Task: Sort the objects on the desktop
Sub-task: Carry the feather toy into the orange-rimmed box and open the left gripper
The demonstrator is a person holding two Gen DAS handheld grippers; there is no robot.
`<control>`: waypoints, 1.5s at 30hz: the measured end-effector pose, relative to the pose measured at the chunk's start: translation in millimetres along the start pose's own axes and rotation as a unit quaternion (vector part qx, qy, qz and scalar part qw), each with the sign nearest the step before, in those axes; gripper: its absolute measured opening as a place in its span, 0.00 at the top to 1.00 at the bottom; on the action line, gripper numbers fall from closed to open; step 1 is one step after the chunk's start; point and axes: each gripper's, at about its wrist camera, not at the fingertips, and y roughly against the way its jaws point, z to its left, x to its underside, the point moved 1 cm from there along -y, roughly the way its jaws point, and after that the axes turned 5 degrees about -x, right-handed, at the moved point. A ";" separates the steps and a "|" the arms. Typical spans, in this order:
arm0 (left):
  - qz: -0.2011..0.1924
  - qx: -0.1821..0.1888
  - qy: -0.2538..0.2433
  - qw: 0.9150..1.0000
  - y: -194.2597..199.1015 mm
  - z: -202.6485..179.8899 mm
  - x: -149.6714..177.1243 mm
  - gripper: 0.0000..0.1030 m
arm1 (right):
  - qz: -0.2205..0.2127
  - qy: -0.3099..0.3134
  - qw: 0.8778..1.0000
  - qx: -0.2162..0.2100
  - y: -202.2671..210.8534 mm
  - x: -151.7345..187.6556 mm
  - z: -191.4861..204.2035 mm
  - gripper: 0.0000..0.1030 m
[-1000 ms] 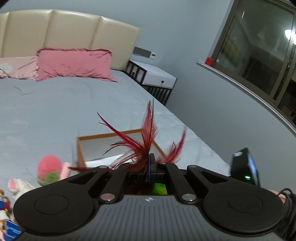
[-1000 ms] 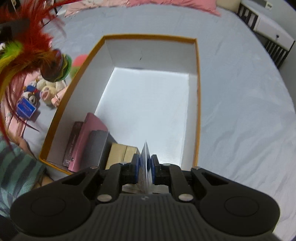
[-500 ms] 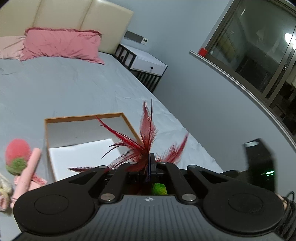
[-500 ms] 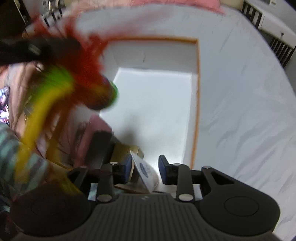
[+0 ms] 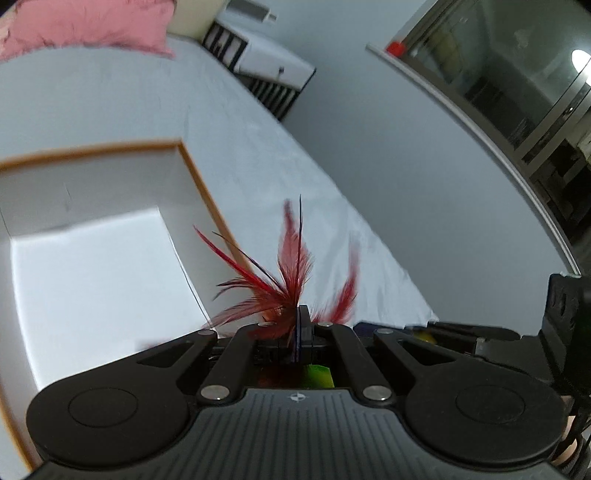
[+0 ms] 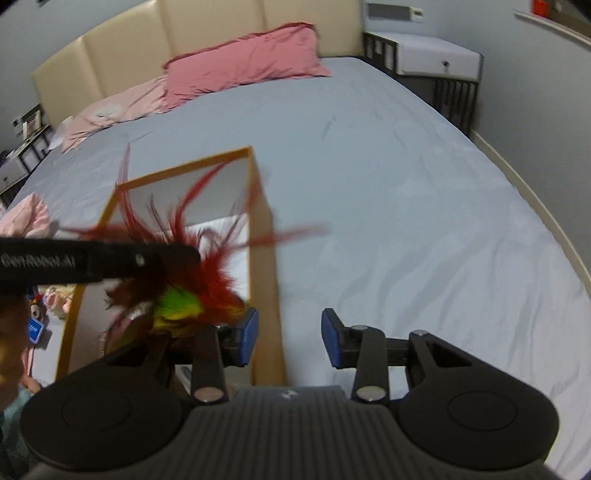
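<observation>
Left wrist view: the left tool (image 5: 297,332) is pinched tight on a bunch of red feathers with a green tuft (image 5: 284,284), plumes fanning up past its tips. Just to its left lies the white cardboard box with an orange rim (image 5: 195,177), open on the grey-sheeted bed (image 5: 110,107). A pink pillow (image 5: 85,26) sits far back.

Right wrist view: the right tool (image 6: 290,339) has its blue pads (image 6: 328,339) parting, and there's nothing between them, only the box's orange side wall (image 6: 264,258) and bedsheet below. The feather bunch hangs over the box, clamped by the left tool reaching in from the left edge. Small plush toys (image 6: 55,295) lie blurred beside the box.
</observation>
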 end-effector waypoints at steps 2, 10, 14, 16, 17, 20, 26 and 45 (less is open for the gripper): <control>0.012 -0.002 -0.001 1.000 -7.4 -0.9 3.6 1.00 | -0.001 -0.005 1.000 0.008 -1.9 2.3 -4.6 0.61; 0.070 -0.008 0.004 0.998 -25.1 -2.6 14.9 0.99 | -0.005 -0.008 1.000 0.014 -4.2 10.2 -4.9 0.61; 0.064 -0.018 0.011 0.998 -16.0 -0.7 19.9 0.97 | -0.006 -0.008 1.000 0.010 0.3 12.7 -7.1 0.61; 0.053 -0.026 0.012 0.998 -5.6 -0.6 22.1 0.94 | -0.006 -0.006 1.000 0.007 0.4 13.4 -4.8 0.61; 0.048 -0.032 0.011 0.998 -0.3 -0.8 23.5 0.94 | -0.006 -0.005 1.000 0.004 0.5 14.2 -3.0 0.61; 0.027 -0.060 -0.004 0.998 16.5 -5.0 27.5 0.94 | -0.015 0.004 1.000 -0.009 3.4 15.8 6.4 0.61; -0.021 -0.119 -0.030 0.992 53.1 -13.1 37.5 0.94 | -0.054 0.041 0.997 -0.032 7.7 18.2 34.6 0.60; -0.091 -0.230 0.000 0.969 150.5 50.5 68.9 0.84 | -0.075 0.216 0.966 -0.117 2.2 27.9 164.7 0.50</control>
